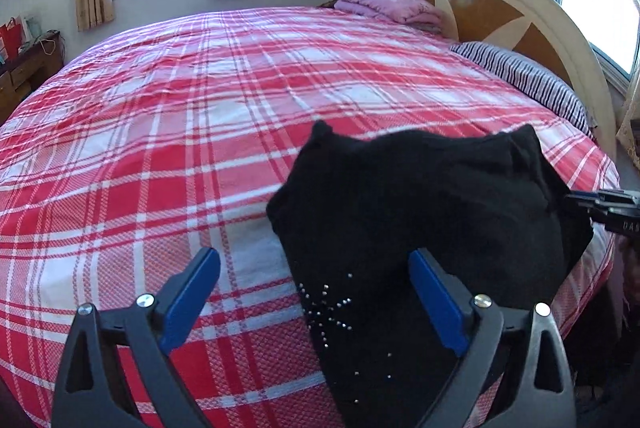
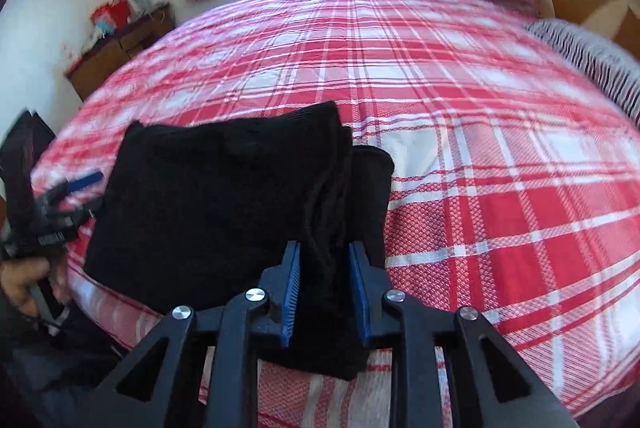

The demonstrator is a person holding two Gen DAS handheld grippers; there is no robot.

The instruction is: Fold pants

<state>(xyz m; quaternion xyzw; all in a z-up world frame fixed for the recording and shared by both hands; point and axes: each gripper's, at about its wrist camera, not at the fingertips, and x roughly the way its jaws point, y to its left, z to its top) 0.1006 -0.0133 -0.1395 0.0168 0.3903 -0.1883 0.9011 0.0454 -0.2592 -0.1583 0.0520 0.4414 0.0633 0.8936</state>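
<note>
Black pants (image 1: 420, 196), folded into a thick pad with a star of small studs (image 1: 328, 308), lie near the front edge of the red plaid bed (image 1: 160, 108). My left gripper (image 1: 314, 260) stands wide open over the pants' left edge, its right finger above the fabric and its left finger above the sheet, gripping nothing. In the right wrist view my right gripper (image 2: 325, 248) is shut on the stacked right edge of the pants (image 2: 208, 196), and dark fabric fills the gap between its blue pads. The left gripper (image 2: 94, 192) shows at the pants' far left, with a hand (image 2: 24, 284) below it.
A folded pink blanket (image 1: 384, 4) and a striped pillow (image 1: 528, 76) lie by the curved headboard (image 1: 500, 12) at the back right. A wooden cabinet (image 2: 120, 48) with clutter stands against the wall on the left. Plaid sheet spreads wide behind the pants.
</note>
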